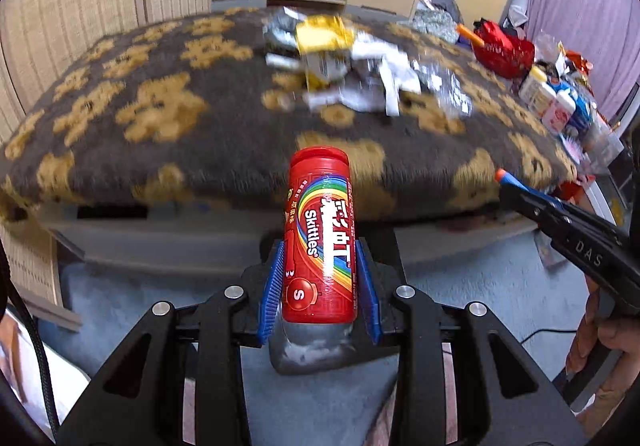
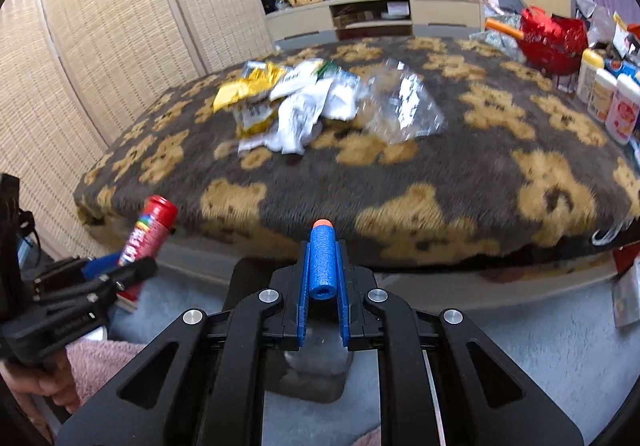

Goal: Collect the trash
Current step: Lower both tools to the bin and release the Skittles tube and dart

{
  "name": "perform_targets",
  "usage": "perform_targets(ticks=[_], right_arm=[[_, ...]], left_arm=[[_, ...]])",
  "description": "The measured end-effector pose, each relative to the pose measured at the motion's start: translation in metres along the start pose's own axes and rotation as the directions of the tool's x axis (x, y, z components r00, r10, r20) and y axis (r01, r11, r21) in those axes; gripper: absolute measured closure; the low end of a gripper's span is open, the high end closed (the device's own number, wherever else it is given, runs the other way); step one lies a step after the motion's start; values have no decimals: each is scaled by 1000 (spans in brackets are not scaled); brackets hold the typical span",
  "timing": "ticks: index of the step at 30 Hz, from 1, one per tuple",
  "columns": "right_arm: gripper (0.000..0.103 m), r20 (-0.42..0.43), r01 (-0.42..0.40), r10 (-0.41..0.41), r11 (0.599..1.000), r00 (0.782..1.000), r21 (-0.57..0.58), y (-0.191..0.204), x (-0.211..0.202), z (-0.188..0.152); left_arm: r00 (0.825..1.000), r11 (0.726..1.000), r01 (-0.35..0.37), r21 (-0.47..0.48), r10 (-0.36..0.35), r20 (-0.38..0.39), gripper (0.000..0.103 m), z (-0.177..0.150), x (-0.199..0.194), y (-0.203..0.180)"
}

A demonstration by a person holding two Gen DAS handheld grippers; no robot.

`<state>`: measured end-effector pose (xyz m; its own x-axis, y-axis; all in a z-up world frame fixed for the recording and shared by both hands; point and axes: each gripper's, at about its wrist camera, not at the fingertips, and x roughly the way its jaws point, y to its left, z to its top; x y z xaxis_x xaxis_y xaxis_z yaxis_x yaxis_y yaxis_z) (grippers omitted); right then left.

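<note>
Nearest, the left gripper [image 1: 320, 266] is clamped on a red Skittles tube [image 1: 319, 234], which stands up between its 2 blue pads. Beside it, the right gripper [image 2: 323, 266] grasps a blue foam dart [image 2: 322, 262], orange tip forward. Beyond both, crumpled wrappers [image 2: 304, 106] lie heaped on the bear-patterned blanket [image 2: 440, 174].

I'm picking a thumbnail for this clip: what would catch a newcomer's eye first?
The bright red Skittles tube, clamped upright in the left hand-held gripper. Next, the blue foam dart with an orange tip, pinched in the right hand-held gripper. Beyond both, a heap of crumpled wrappers lies on the bear-patterned blanket.
</note>
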<state>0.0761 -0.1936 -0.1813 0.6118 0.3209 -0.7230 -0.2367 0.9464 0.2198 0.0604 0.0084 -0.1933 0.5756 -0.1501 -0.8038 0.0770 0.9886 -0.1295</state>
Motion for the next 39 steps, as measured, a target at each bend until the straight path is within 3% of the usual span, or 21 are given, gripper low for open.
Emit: perform_targets(ticks=[5,11,20,22,24,28,30,34,39], right_arm=[[90,-96,-55,58,998,994,28,6,31,-21],[90,-197,-52,62,997,978,54,10,71,-37],[86,-232,-52,69,996,970,78,12,97,-38],[79,-225,-50,66,996,972,75,13,96,-35],[50,-215,-47,63,996,975,80,12,94,-31],[29,-176,-16,30,997,984,79,4,81,-23],[10,-138,10,1,997,990,81,-4,70,-16],[3,-53,50,-45,994,998,102,-22,43,2],[3,28,71,-75,991,997,116,-38,18,29]], left_arm=[[996,1000,5,-1,-5,-94,70,-33,35,-5],[977,1000,21,-5,-21,-212,70,-54,81,-4],[971,999,22,-26,-28,-237,69,-51,94,2],[970,999,23,-33,-31,-240,58,-49,94,4],[972,999,17,-41,-26,-235,51,-46,94,6],[974,999,7,-43,-17,-226,33,-42,85,8],[978,999,1,-45,-10,-208,22,-37,77,10],[990,1000,-16,-16,14,-139,8,-19,54,7],[997,1000,1,-22,-3,-81,8,9,29,5]])
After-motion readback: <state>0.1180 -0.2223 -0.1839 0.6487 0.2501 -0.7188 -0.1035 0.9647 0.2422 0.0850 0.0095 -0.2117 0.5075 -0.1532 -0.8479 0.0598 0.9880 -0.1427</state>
